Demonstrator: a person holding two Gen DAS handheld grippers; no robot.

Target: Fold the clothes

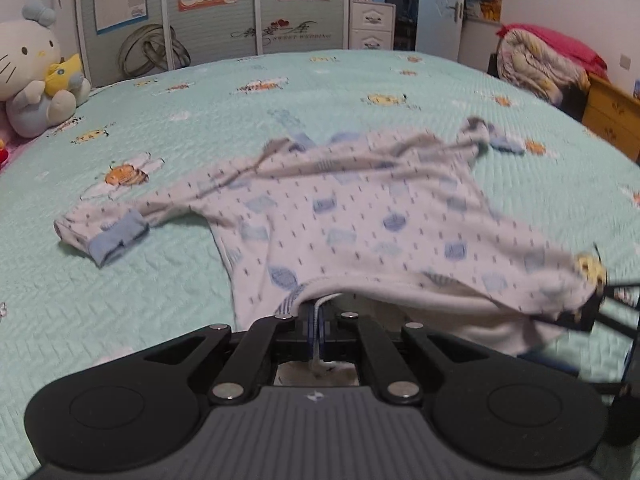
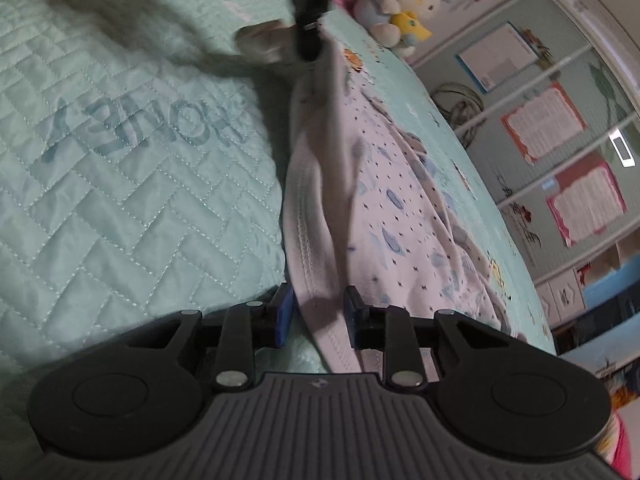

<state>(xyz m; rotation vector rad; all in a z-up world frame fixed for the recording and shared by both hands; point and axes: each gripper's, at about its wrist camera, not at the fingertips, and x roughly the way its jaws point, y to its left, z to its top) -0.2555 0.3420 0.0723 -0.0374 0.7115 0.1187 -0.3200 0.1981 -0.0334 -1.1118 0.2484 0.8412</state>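
Gripping the hem of a small white top [image 1: 360,216], the left gripper [image 1: 319,328] has its blue pads pressed together with only a thin fold of cloth and a white cord between them. From the left wrist view, the top is spread over a mint-green quilted bedspread [image 1: 120,320], patterned with blue patches and small dark marks. One sleeve with a blue cuff [image 1: 116,236] lies out to the left on the quilt; the other sleeve is bunched at the far right. The near hem is lifted off the bedspread. At the right edge of the picture the other tool reaches the far hem corner; contact is blurred there. A plush cat toy [image 1: 28,64] sits at the far left edge of the bed, with wardrobe doors [image 1: 208,8] behind.

Right wrist view: the camera is rolled, so the bed runs diagonally. The right gripper [image 2: 319,314] has its jaws partly apart, with the folded white hem [image 2: 312,240] passing between them. Whether the pads press on it, I cannot tell. Upper centre, the left tool's dark fingers [image 2: 308,20] pinch the same hem edge, drawn taut between the two tools.
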